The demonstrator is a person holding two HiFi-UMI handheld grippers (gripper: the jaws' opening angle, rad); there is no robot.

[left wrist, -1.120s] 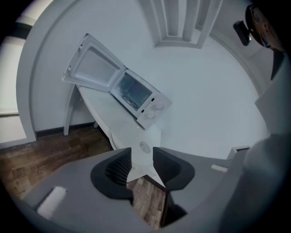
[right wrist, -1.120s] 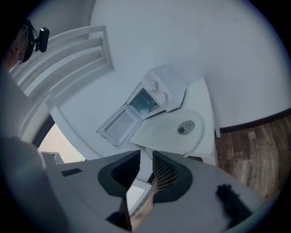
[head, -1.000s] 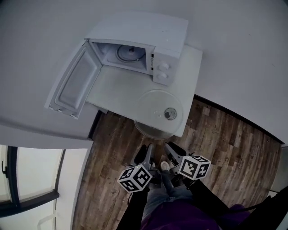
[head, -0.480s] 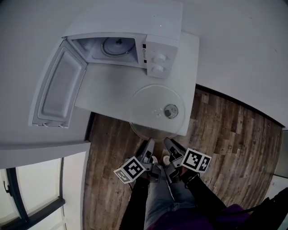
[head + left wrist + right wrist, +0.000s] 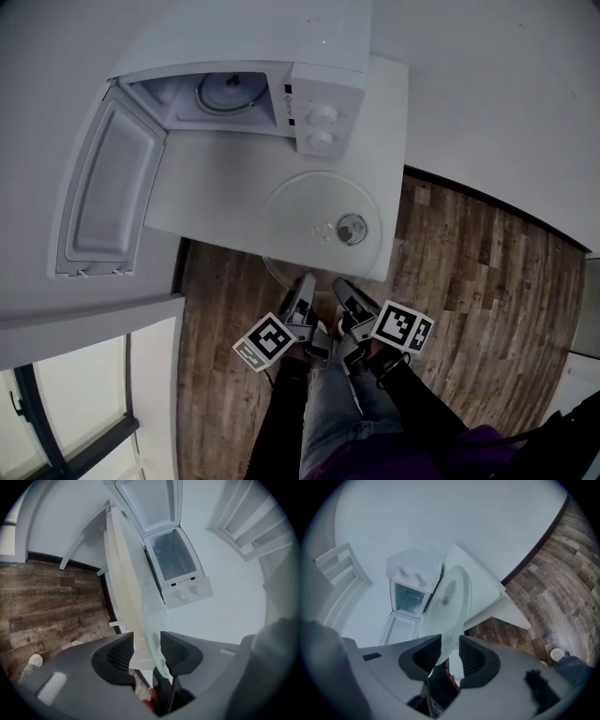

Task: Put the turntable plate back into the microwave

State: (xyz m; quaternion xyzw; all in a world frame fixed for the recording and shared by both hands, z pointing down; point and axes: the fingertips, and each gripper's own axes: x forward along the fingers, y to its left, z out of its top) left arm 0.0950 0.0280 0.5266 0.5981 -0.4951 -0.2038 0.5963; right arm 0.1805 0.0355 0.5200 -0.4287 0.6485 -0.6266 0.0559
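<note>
Turntable plate lies on the counter, 5 o'clock from the open microwave, its near rim overhanging. Left tongs and right tongs tilt slightly downward, jaws just opened, apart around that rim. The clear glass edge is faint.

The microwave ran off the top edge of the head view, and its roof hid the back of the cavity, where only part of a round fitting showed. Print beside the dials was too small to read. A small round thing, on or under the glass turntable plate, was too small to name. The bottom edge cut off the person's legs and a window
</note>
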